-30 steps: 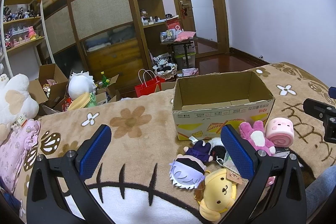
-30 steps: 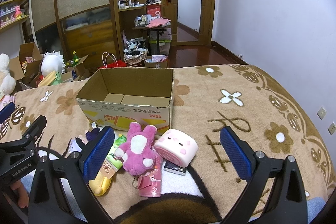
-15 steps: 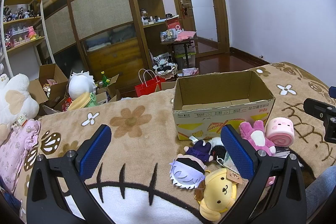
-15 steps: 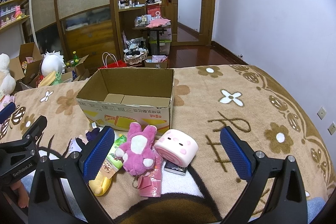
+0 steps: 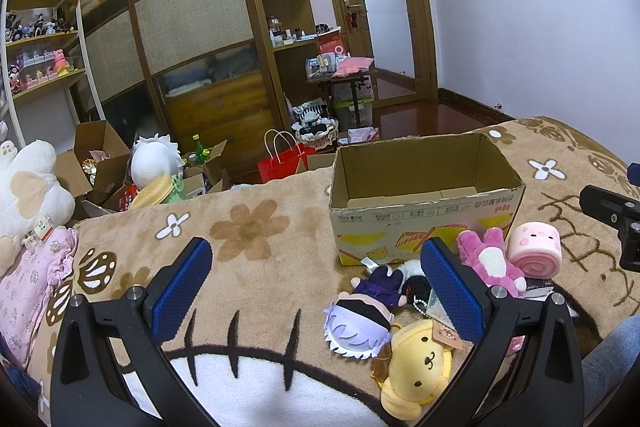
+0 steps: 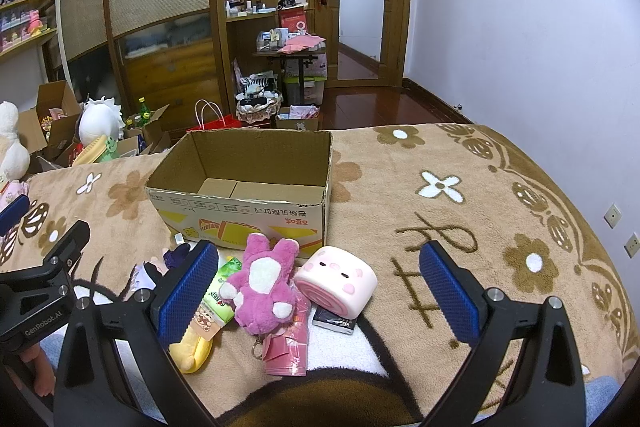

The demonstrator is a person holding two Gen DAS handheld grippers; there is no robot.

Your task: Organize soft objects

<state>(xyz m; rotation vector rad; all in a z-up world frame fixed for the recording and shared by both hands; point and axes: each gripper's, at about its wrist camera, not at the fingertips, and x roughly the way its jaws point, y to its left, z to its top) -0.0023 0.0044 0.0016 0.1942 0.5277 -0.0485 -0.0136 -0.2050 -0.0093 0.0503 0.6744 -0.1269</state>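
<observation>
On the flowered blanket (image 6: 440, 163), my left tongs (image 5: 316, 285) and right tongs (image 6: 318, 285) gape released, toys heaped before the apparently empty cardboard box (image 6: 248, 187); I'd pinch the pink rabbit (image 6: 262, 287) mid-body.

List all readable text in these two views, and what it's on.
"GenRobot.AI": on the left gripper's black body, seen in the right wrist view.
Cardboard box: red characters along the front, upside down; small print beside them too small to read.
Green packet beside the pink plush rabbit: print too blurred to read.
Yellow plush's tag: unreadable.
</observation>
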